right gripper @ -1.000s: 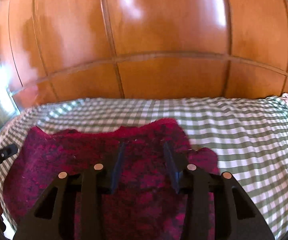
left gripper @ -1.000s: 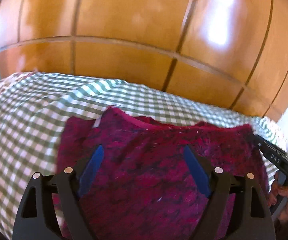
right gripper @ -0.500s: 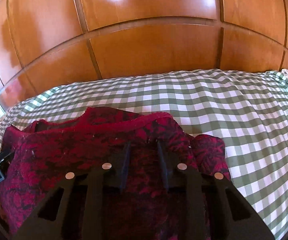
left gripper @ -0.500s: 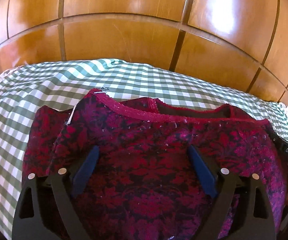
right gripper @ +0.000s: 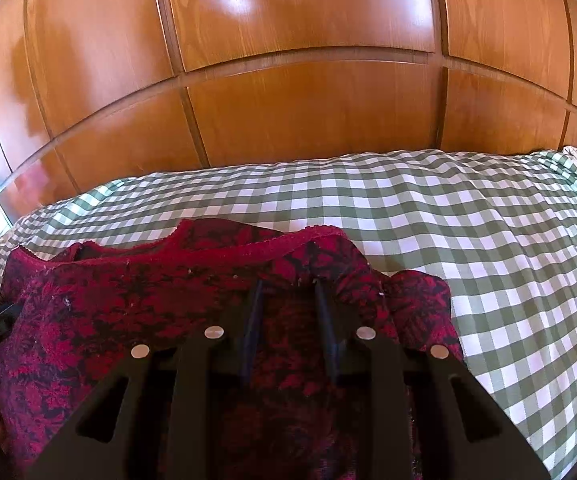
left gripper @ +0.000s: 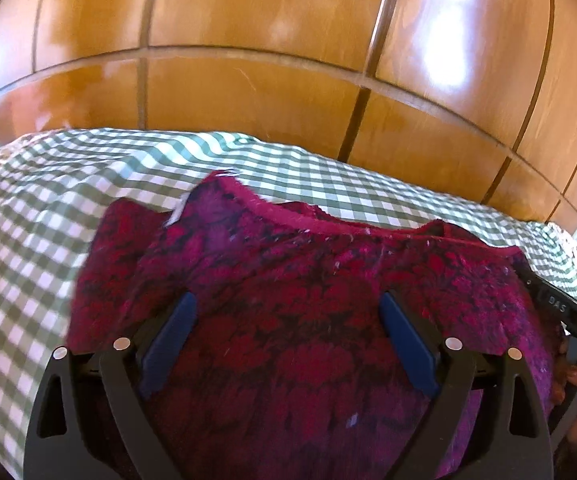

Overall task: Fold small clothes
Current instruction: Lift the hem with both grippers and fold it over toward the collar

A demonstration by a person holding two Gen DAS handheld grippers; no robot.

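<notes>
While the red patterned garment (left gripper: 308, 320) lies on the checked bedcover (right gripper: 488, 240) near its far edge, the left gripper (left gripper: 288, 344) is being opened wide and the right gripper (right gripper: 288, 320) is held narrowly parted above the fabric; judged step: laying out, after which a garment edge is to be pinched for folding

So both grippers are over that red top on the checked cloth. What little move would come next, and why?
Probably lower the left gripper a touch and pinch the red patterned top. Its jaws are opening wide over the fabric and hold nothing, while the right gripper stands narrow, with fabric between its fingers near the neckline.
</notes>
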